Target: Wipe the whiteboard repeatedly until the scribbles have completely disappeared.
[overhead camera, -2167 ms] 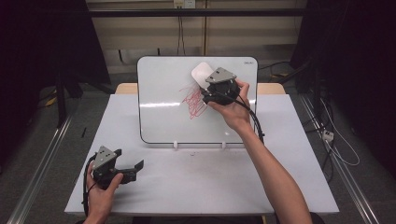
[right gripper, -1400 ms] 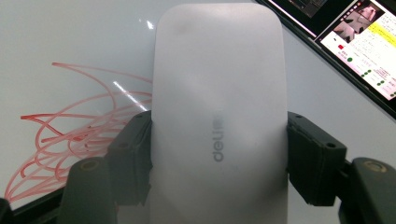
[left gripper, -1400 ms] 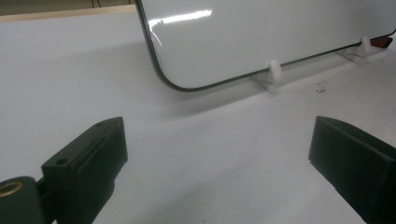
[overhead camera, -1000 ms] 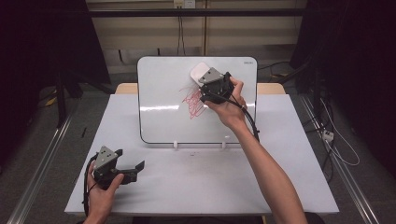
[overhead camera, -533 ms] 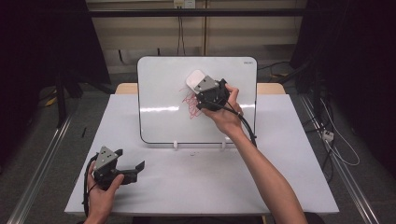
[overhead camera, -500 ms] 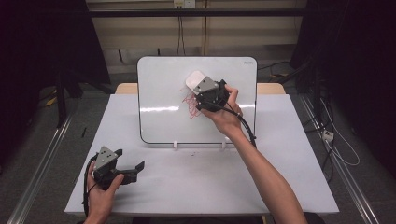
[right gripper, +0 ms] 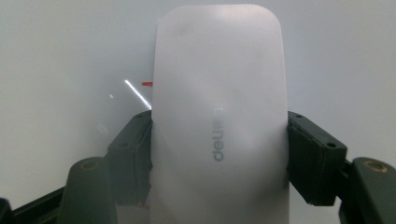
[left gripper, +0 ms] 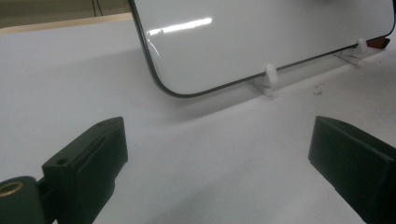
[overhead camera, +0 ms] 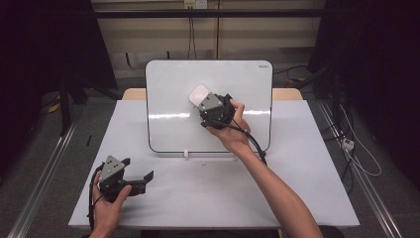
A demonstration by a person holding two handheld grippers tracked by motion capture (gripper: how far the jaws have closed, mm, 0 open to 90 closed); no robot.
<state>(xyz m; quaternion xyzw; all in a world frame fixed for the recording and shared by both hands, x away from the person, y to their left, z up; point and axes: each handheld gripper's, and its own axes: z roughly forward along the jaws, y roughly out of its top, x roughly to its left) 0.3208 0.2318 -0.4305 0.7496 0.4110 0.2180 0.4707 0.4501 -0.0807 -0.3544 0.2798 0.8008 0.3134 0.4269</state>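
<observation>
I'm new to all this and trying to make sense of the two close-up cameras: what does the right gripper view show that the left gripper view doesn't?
Right gripper view: the right claw shut on a white whiteboard eraser, with a small red mark beside it.

Left gripper view: the left claw open over the white table, plus the board's white feet.

Both: the whiteboard surface.

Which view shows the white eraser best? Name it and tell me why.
The right gripper view: the white eraser is close up there, clamped at both sides between the black jaws, its printed lettering legible, flat against the whiteboard. The high view shows it small, partly behind the right gripper. The left gripper view looks at the whiteboard's lower edge.
</observation>
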